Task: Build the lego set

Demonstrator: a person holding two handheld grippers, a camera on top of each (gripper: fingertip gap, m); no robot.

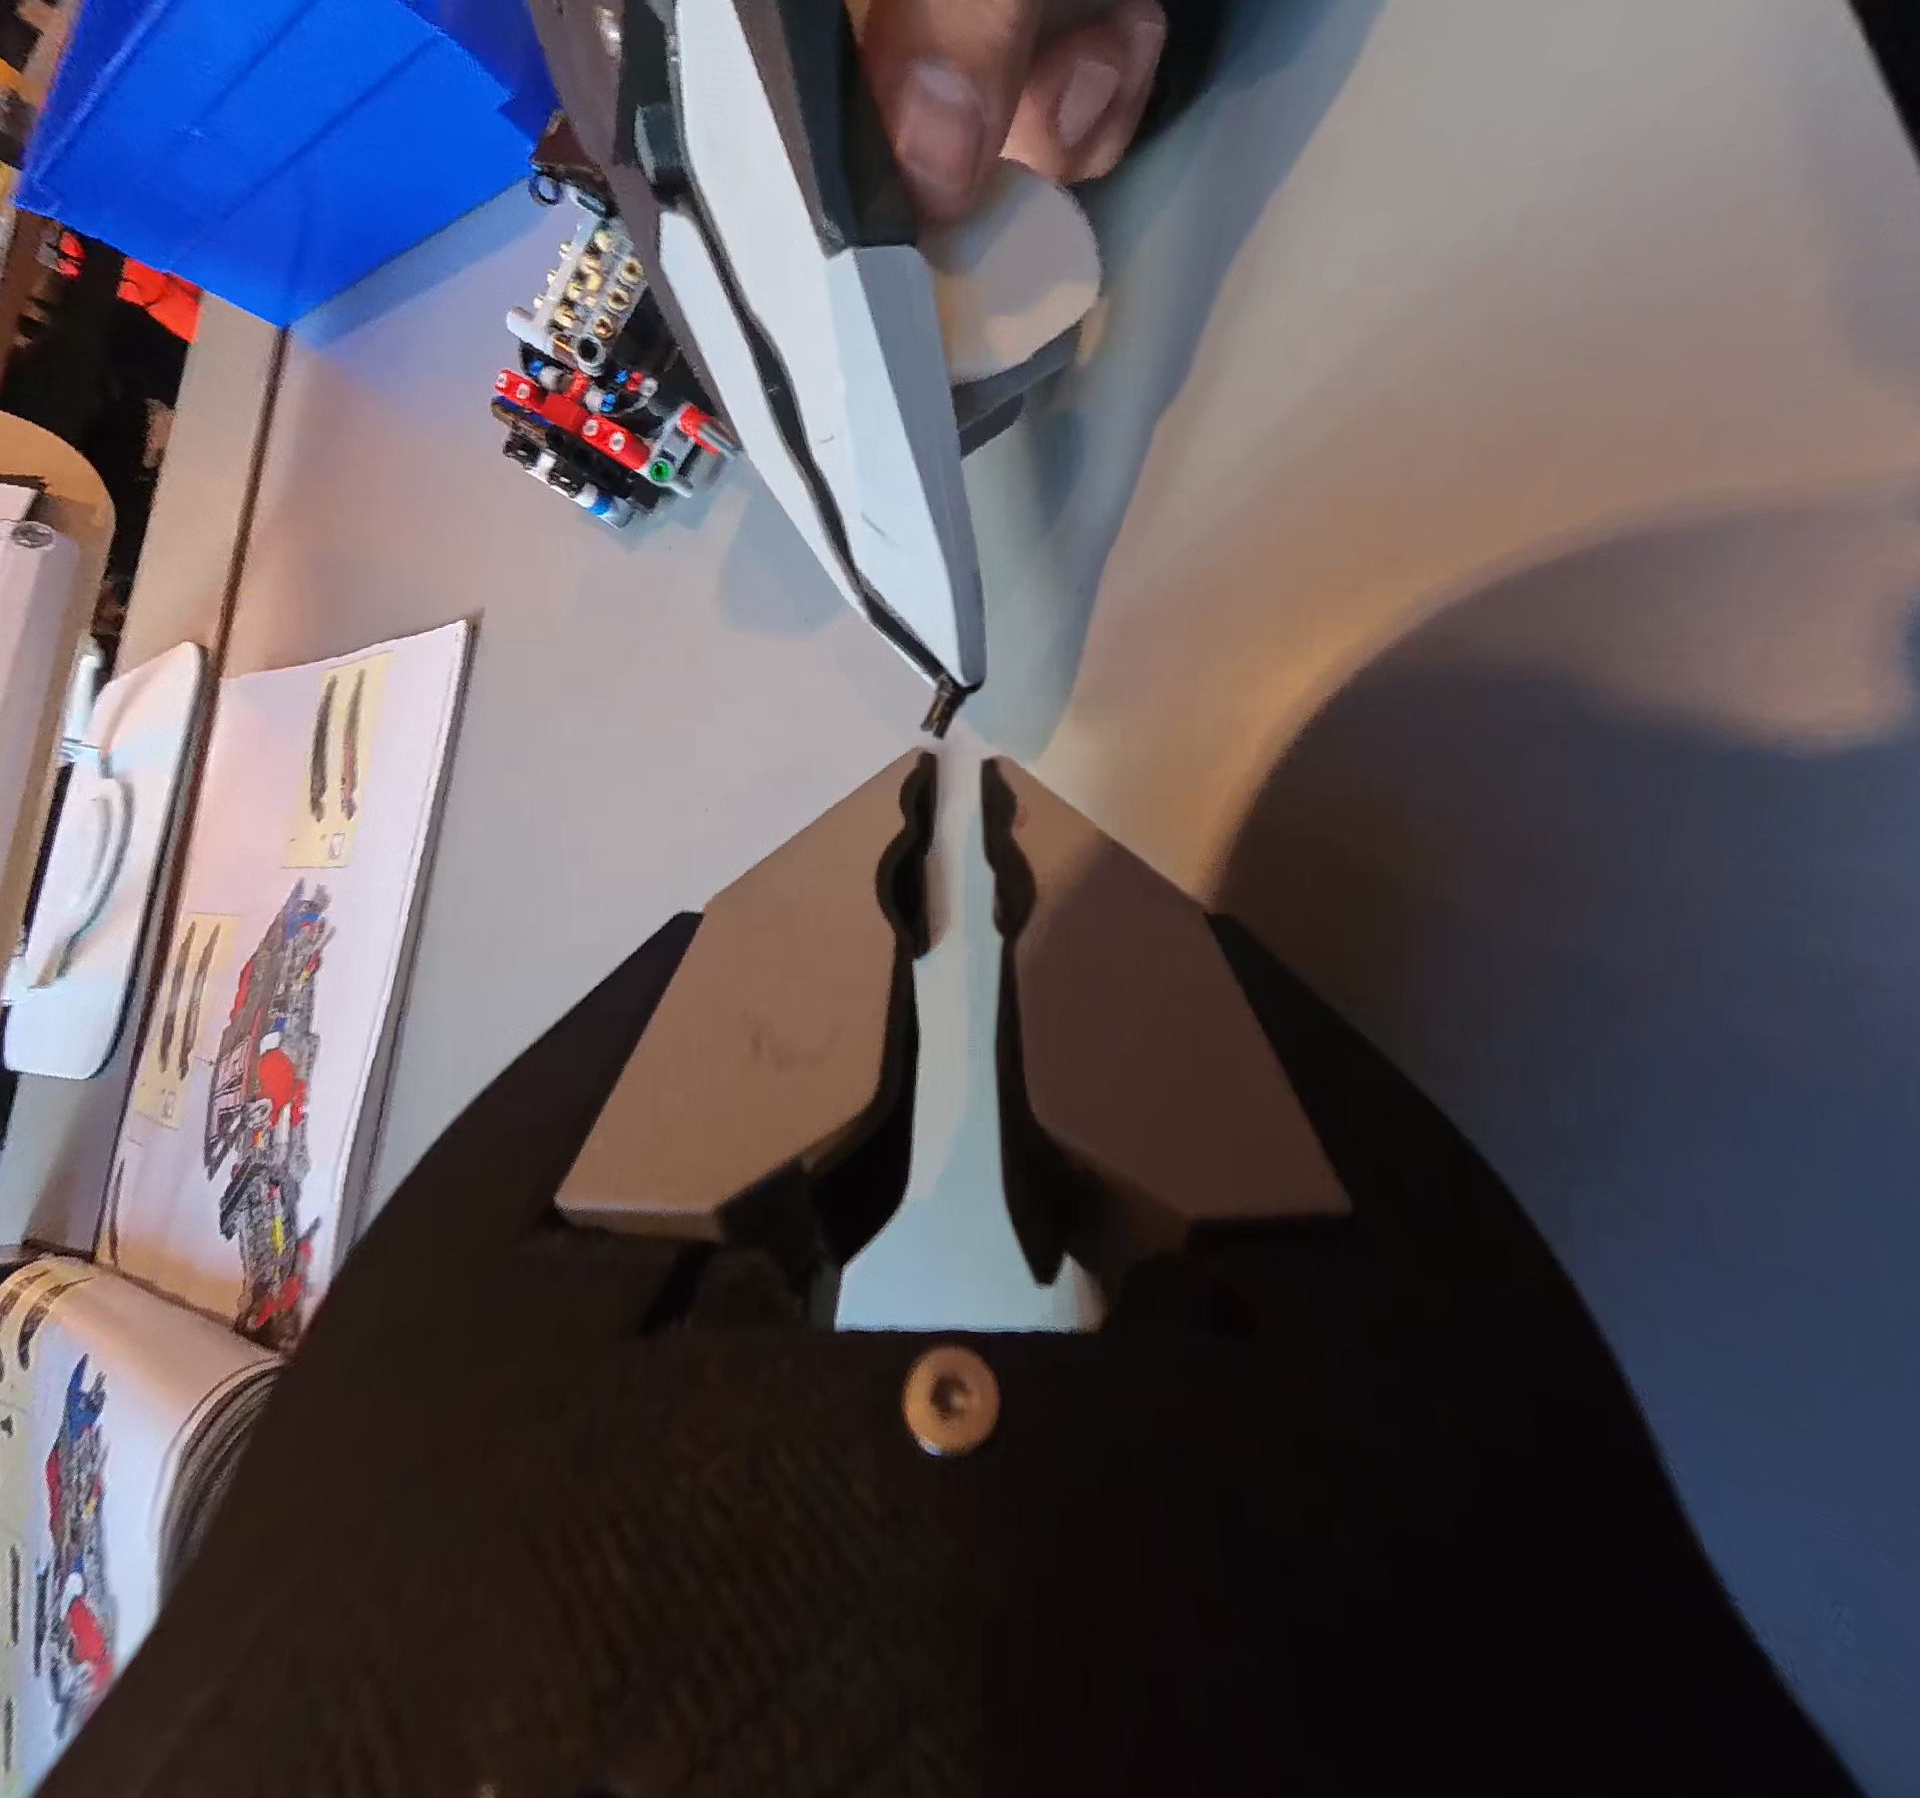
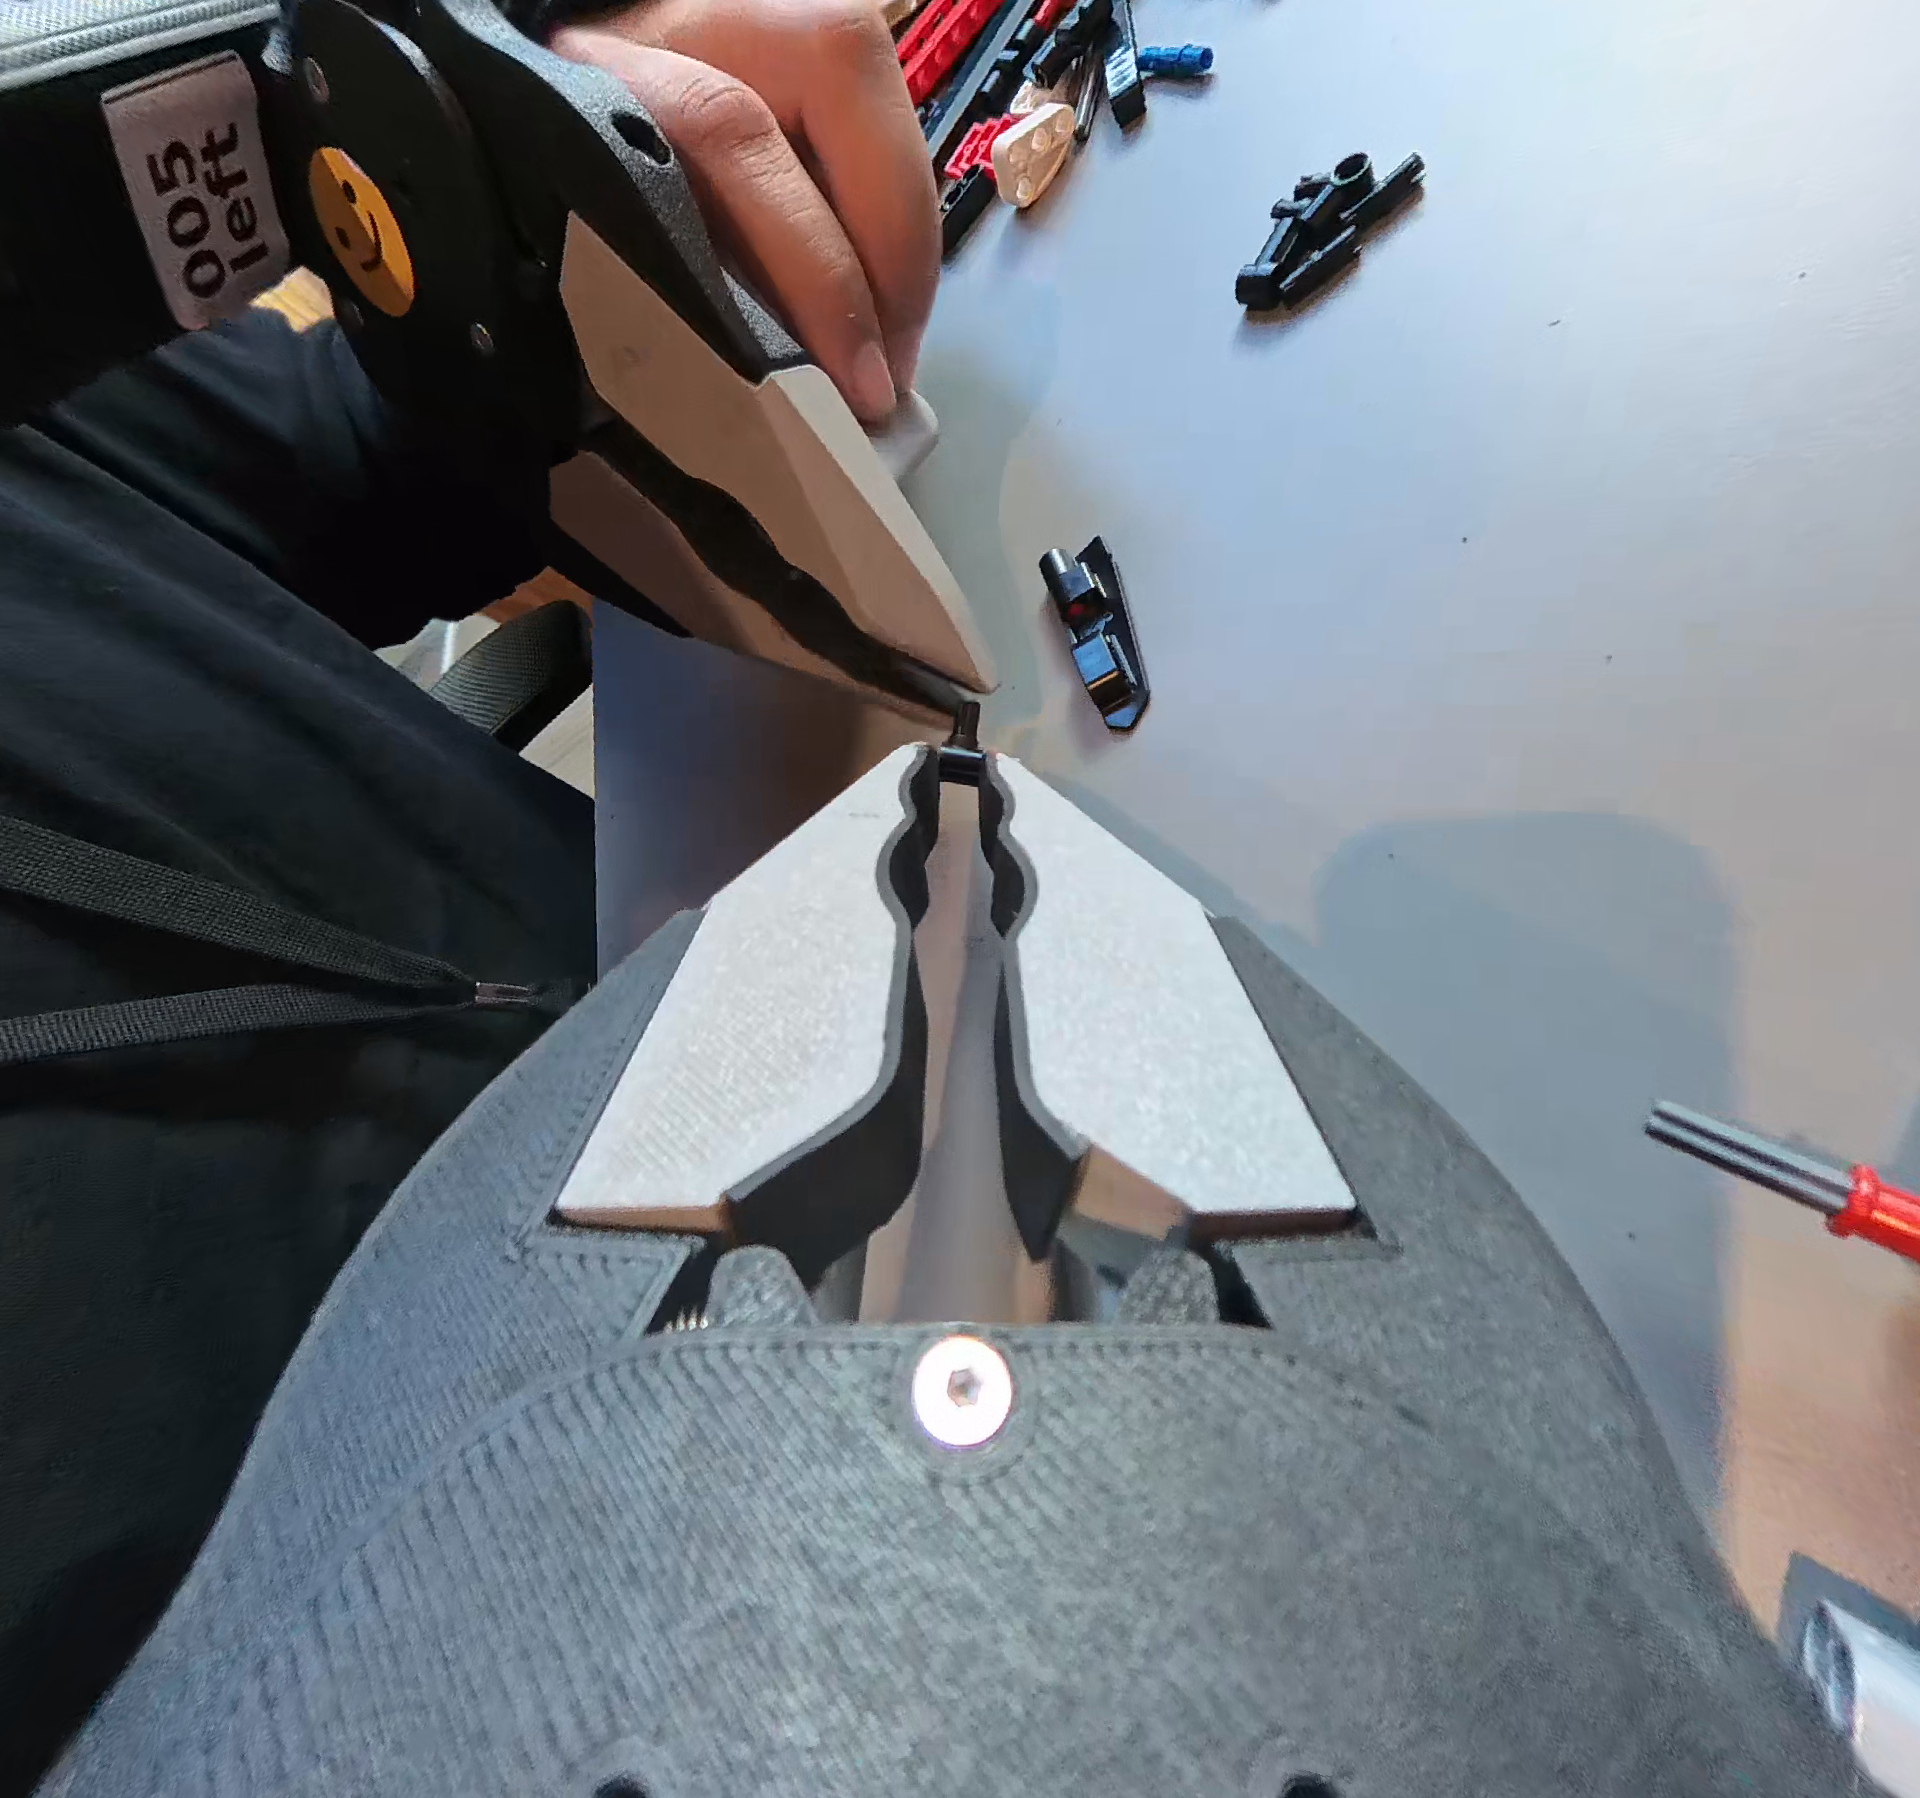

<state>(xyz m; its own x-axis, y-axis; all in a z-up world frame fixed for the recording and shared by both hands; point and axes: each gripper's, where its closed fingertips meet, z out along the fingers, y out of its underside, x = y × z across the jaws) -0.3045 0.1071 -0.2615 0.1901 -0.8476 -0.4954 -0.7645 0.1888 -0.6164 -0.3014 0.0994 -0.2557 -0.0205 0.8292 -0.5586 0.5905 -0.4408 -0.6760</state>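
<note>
My right gripper (image 2: 961,761) is shut on a small black pin (image 2: 963,746) that sticks out past its tips. In the left wrist view the right gripper (image 1: 951,694) comes down from above with the pin (image 1: 940,712) at its tip. My left gripper (image 1: 956,761) is tip to tip with it, jaws a narrow gap apart and empty, the pin just beyond them. The left gripper also shows in the right wrist view (image 2: 971,694). A partly built red, black and grey lego assembly (image 1: 603,398) stands on the white table (image 1: 1455,398) behind.
A blue bin (image 1: 281,107) sits at the far left corner and an open instruction booklet (image 1: 301,917) lies at the left. A pile of loose pieces (image 2: 1039,13), a black panel piece (image 2: 1101,636), black connectors (image 2: 1320,226) and a red-tipped axle (image 2: 1787,1177) lie on the table.
</note>
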